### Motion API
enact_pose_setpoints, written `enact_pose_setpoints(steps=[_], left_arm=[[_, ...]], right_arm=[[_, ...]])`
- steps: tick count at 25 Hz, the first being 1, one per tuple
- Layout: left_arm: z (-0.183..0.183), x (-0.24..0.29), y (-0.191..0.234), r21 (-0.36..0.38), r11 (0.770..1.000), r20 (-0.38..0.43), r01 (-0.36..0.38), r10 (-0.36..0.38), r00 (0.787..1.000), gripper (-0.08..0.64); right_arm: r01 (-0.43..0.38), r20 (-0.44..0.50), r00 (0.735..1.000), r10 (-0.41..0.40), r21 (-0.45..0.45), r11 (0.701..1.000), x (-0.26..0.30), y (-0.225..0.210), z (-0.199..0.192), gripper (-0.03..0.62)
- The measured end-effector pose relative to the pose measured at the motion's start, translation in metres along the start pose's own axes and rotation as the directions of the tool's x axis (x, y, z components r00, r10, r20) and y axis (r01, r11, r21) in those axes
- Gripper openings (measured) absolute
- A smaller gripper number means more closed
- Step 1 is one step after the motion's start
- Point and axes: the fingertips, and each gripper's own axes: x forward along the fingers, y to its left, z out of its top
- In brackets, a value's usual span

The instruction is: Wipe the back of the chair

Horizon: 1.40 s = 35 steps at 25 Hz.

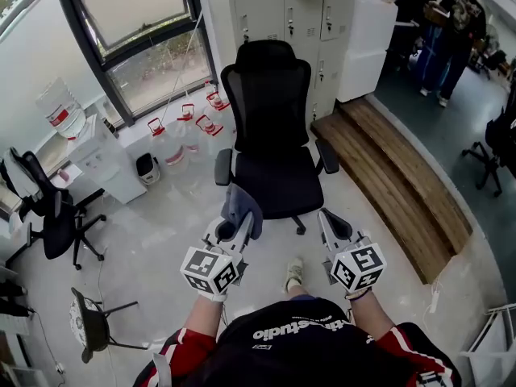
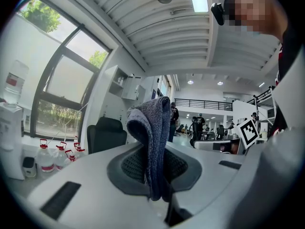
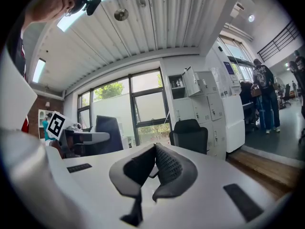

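Note:
A black office chair [image 1: 271,127] with a tall mesh back and headrest faces me in the head view, its seat just beyond both grippers. My left gripper [image 1: 232,230] is shut on a grey-blue cloth [image 1: 242,206], which sticks up between the jaws as a folded cloth [image 2: 151,142] in the left gripper view. My right gripper [image 1: 332,224] is shut with nothing in it; its jaws meet at the tips [image 3: 154,149]. The chair [image 3: 190,136] shows small and distant in the right gripper view, and the chair [image 2: 106,133] sits left of the cloth in the left gripper view.
Several water bottles [image 1: 184,131] stand on the floor left of the chair under the window. White lockers [image 1: 306,22] are behind it. A wooden step [image 1: 395,176] runs along the right. Other black chairs [image 1: 56,216] stand at left. People [image 1: 451,31] stand far right.

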Motion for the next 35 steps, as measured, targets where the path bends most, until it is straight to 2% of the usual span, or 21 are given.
enact_pose_setpoints(steps=[11, 19, 29, 35], left_arm=[[0.041, 0.173, 0.058, 0.043, 0.999, -0.023, -0.010, 0.011, 1.000, 0.055], [0.053, 0.280, 0.067, 0.074, 0.997, -0.050, 0.003, 0.000, 0.999, 0.055], [0.058, 0.348, 0.090, 0.086, 0.996, -0.087, -0.001, 0.009, 0.996, 0.055], [0.050, 0.385, 0.123, 0.057, 0.998, -0.094, 0.015, -0.010, 0.995, 0.055]], right_arm=[[-0.050, 0.015, 0.999, 0.050, 0.008, 0.999, 0.126, -0.131, 0.056, -0.003], [-0.061, 0.017, 0.998, 0.060, 0.040, 0.997, 0.179, -0.225, 0.071, -0.003], [-0.053, 0.018, 0.999, 0.051, 0.081, 0.995, 0.228, -0.283, 0.073, -0.003], [-0.030, 0.004, 1.000, 0.030, 0.078, 0.996, 0.262, -0.302, 0.071, -0.003]])
